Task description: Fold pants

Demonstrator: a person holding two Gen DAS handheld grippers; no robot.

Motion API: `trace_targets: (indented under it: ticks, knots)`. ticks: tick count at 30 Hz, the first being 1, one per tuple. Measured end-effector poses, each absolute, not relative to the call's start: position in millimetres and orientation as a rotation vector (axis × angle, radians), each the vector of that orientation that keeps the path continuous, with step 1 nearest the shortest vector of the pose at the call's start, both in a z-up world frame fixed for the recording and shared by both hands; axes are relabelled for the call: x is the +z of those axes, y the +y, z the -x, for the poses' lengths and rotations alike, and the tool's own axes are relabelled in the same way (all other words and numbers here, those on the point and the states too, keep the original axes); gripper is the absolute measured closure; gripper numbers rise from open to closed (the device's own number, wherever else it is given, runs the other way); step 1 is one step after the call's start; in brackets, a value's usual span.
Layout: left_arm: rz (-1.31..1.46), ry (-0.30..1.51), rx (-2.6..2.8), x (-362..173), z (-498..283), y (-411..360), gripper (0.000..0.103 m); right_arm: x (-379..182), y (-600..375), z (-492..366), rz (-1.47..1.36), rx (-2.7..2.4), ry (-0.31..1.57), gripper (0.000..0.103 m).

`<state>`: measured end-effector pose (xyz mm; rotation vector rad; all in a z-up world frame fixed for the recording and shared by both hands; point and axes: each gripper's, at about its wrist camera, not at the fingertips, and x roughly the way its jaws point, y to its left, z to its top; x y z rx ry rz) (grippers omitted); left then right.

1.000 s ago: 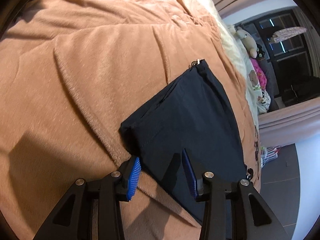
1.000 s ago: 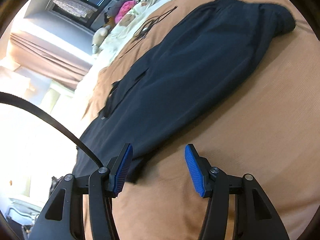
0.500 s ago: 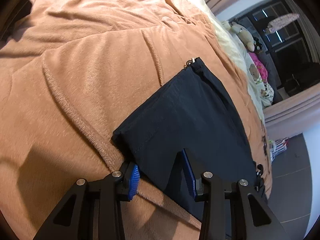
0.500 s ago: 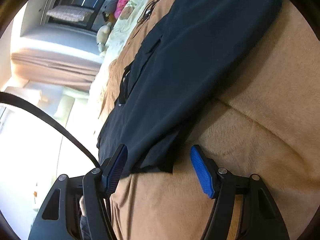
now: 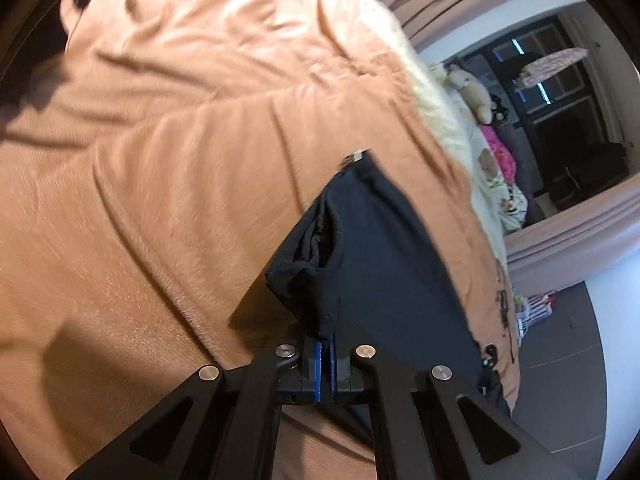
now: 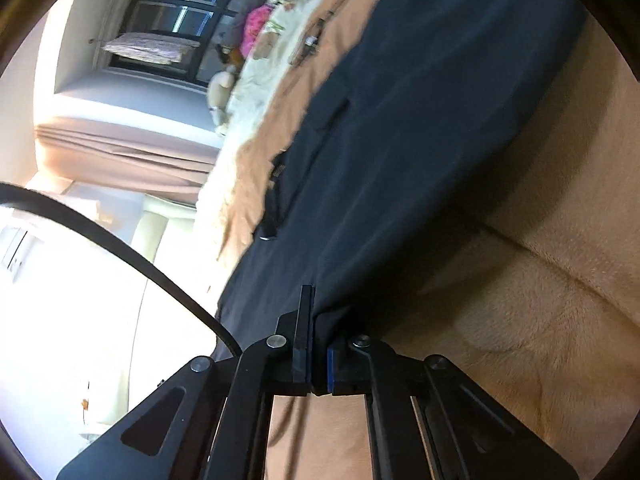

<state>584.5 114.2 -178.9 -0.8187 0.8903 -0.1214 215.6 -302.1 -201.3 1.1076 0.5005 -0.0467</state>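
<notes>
Left gripper [image 5: 326,364] — angled downward over the bed, blue pads pressed together on a bunched corner of the dark navy pants [image 5: 384,264]; the pinched cloth stands up off the blanket in a small peak, open folds showing beside it.

Right gripper [image 6: 318,360] — tilted more shallowly, jaws clenched on the near edge of the same pants [image 6: 400,140], fabric caught between the pads. A black cable [image 6: 120,240] curves past its left side.

Pants — laid lengthwise on the orange-tan fleece blanket [image 5: 160,160], running away from both grippers toward the far end of the bed; a small metal zip pull [image 5: 352,157] lies at the far corner.

Beyond — cream bedding [image 5: 444,128] with plush toys [image 5: 476,92] and a pink item [image 5: 500,152]; pinkish curtains [image 5: 568,236]; dark window [image 5: 560,92].
</notes>
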Motion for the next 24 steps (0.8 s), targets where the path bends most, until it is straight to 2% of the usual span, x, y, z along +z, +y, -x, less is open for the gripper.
trace_targets:
  ticks: [8, 24]
  knots:
    - [0.797, 0.857, -0.122, -149, -552, 122, 0.101, -189, -283, -211, -1.075, -0.038, 0.487, 0.102]
    - [0.835, 0.816, -0.044, -149, -443, 182, 0.101, -195, -256, -169, -1.045, 0.035, 0.547, 0.102]
